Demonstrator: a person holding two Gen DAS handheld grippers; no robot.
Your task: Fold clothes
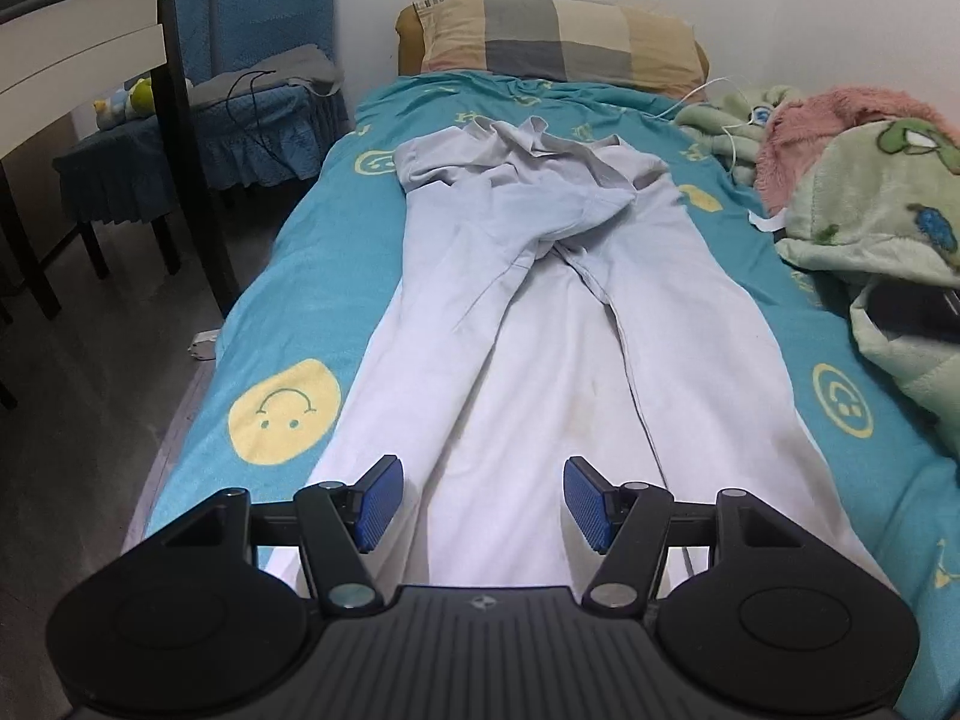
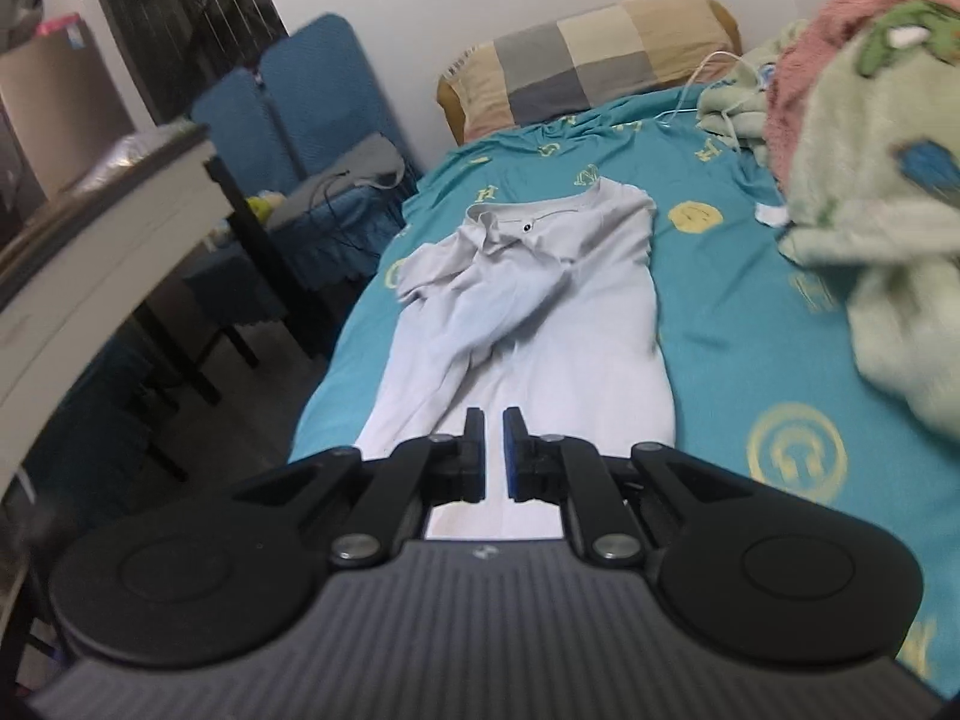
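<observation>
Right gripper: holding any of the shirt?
No, the right gripper is nearly shut with nothing between its blue pads, and the pale grey shirt lies flat on the bed beyond.

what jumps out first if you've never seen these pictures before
A pale grey shirt lies spread down the middle of a bed, its sleeves folded in across the chest, on a turquoise sheet dotted with yellow smiley faces. A checked pillow sits at the head, and a heap of green and pink blankets is piled along the right side. The left gripper hangs open over the shirt's near hem.
</observation>
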